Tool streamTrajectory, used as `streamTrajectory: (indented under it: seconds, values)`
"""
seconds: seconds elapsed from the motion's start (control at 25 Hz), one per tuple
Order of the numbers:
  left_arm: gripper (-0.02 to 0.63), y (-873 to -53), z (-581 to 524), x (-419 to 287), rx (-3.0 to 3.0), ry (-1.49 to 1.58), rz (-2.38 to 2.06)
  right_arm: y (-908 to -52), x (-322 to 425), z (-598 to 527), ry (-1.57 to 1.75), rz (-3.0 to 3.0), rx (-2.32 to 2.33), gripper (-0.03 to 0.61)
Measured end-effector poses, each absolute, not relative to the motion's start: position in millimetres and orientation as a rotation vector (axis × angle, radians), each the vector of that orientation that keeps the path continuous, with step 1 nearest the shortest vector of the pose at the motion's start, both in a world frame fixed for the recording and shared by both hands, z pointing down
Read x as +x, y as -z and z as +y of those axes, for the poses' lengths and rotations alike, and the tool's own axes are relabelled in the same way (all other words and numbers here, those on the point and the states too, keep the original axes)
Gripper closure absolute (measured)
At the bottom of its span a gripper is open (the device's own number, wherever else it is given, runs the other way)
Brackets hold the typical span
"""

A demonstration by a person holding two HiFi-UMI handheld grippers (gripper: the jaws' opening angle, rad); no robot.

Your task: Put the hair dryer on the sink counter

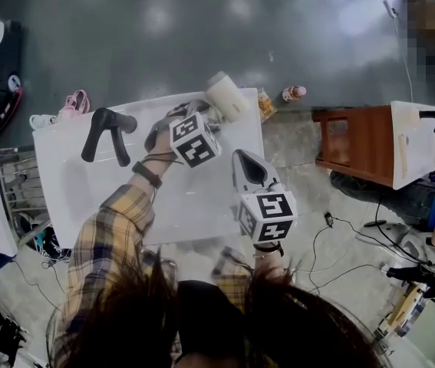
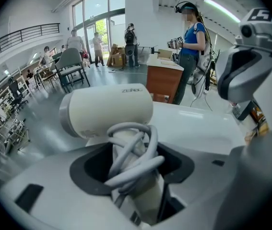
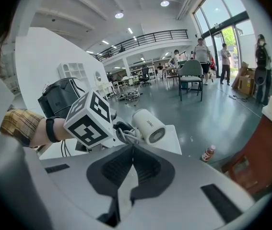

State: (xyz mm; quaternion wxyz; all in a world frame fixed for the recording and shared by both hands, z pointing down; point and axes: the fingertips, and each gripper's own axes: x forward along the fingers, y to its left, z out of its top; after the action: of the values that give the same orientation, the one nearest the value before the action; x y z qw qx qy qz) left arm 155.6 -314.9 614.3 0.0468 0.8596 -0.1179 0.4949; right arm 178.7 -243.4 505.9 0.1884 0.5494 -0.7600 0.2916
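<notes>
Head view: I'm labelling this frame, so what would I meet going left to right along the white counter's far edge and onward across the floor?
pink item on the floor → black faucet → hair dryer → bottle → wooden cabinet

Faint grey brand lettering on hair dryer (image 2: 108,110) barrel: starts "ZEN", rest too blurred.

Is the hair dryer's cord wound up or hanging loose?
Wound up: the cord loops around the handle, clamped in the left gripper.
</notes>
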Motion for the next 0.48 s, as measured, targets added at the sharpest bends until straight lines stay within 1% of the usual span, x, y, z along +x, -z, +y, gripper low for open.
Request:
streamTrajectory:
  seconds: [0.28,0.36,0.48]
  values:
    - [0.363,-613.3,-314.6,154.6,2.627,-1.528,-0.378,-503.8,173.1,-246.6,-0.808,-2.152,1.515,0.563]
    - [0.347,-610.9,-312.5,155.0,2.618,-1.518,-0.365,-501.4,172.3,-248.3,-0.802,-2.158,1.513,0.563]
    - [0.345,-606.1,-311.6,154.3,2.624,-1.518,-0.371,-497.5,171.7,-250.4,-0.795,-2.165,1.517,0.563]
